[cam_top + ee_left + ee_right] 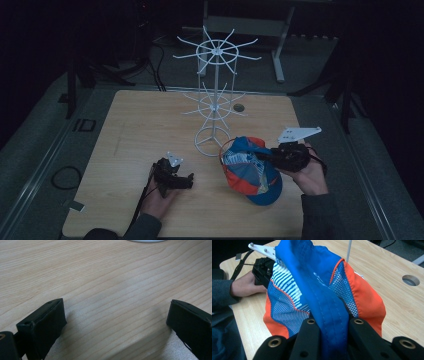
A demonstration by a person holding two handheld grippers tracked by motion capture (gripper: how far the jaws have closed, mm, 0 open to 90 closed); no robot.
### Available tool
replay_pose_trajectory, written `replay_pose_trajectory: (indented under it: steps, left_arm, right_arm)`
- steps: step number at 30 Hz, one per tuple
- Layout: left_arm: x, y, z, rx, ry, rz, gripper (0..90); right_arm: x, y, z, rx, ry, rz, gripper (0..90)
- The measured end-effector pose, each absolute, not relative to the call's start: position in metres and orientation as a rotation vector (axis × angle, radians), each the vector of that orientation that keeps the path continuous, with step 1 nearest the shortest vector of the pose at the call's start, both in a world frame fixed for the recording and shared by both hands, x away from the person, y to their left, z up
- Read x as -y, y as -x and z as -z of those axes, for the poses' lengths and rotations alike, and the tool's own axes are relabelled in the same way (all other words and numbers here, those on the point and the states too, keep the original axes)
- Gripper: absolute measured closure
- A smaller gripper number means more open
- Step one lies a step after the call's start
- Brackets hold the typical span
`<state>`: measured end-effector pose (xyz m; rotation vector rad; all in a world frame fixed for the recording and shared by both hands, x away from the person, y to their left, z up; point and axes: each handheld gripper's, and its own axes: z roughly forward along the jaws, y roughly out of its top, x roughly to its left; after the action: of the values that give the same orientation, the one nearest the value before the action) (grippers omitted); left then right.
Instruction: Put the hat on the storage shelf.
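Observation:
A blue and orange cap (250, 170) with mesh panels and a striped patch lies at the table's front right. My right gripper (260, 156) comes in from the right and is shut on the cap's blue fabric. In the right gripper view the blue band of the cap (317, 282) is pinched between the two black jaws of the right gripper (334, 322). My left gripper (187, 181) rests low on the wood left of the cap, apart from it. In its own view the left gripper (115, 312) stands open over bare wood with nothing between its jaws.
A white wire display rack (215, 100) with two tiers of spoke arms stands on a ring base behind the cap. A round hole (238, 107) in the wooden table (140, 130) lies right of the rack's pole. Dark floor and stands surround the table.

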<state>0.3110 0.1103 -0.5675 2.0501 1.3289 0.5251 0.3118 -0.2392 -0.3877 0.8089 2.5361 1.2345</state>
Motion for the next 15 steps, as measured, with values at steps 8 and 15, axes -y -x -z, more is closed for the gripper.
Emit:
replay_pose_trajectory:
  steps: [8,15]
  left_arm:
    - [-0.11,-0.311,0.568,-1.329,-2.05,-0.526,2.6]
    - [-0.11,-0.311,0.568,-1.329,-2.05,-0.526,2.6]
  right_arm:
    - [0.245,-0.31,0.383,-2.505,-0.823,-1.265,84.3]
    - [0.251,-0.31,0.379,-2.489,-0.841,-1.269,84.3]
